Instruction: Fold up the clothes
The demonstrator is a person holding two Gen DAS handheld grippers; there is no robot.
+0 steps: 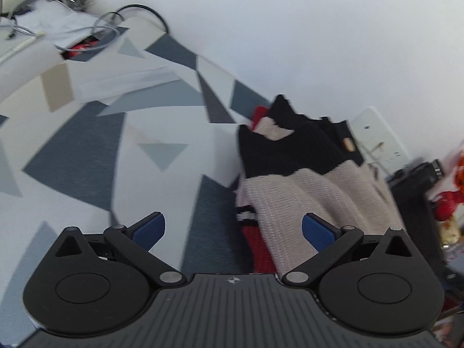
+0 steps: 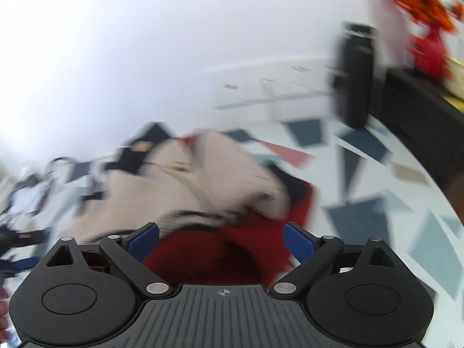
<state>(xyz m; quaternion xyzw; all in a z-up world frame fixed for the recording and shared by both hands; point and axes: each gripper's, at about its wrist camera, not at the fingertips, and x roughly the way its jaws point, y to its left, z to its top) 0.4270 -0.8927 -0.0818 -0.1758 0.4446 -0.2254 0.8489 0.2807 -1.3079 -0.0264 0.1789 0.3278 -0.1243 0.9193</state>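
The knitted sweater (image 1: 304, 179) lies bunched on the patterned surface (image 1: 87, 156); the left gripper (image 1: 233, 232) gapes empty beside it; the right gripper (image 2: 221, 242) gapes over its red part; only the right view shows a dark bottle (image 2: 355, 78).

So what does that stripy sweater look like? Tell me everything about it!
The sweater is chunky ribbed knit in big blocks: black at the far end, cream in the middle, red at the near end, with thin black and white stripes between cream and red. It lies rumpled and partly folded on the triangle-patterned cloth. Neither the left gripper nor the right gripper holds it; both are open. The right wrist view is blurred.
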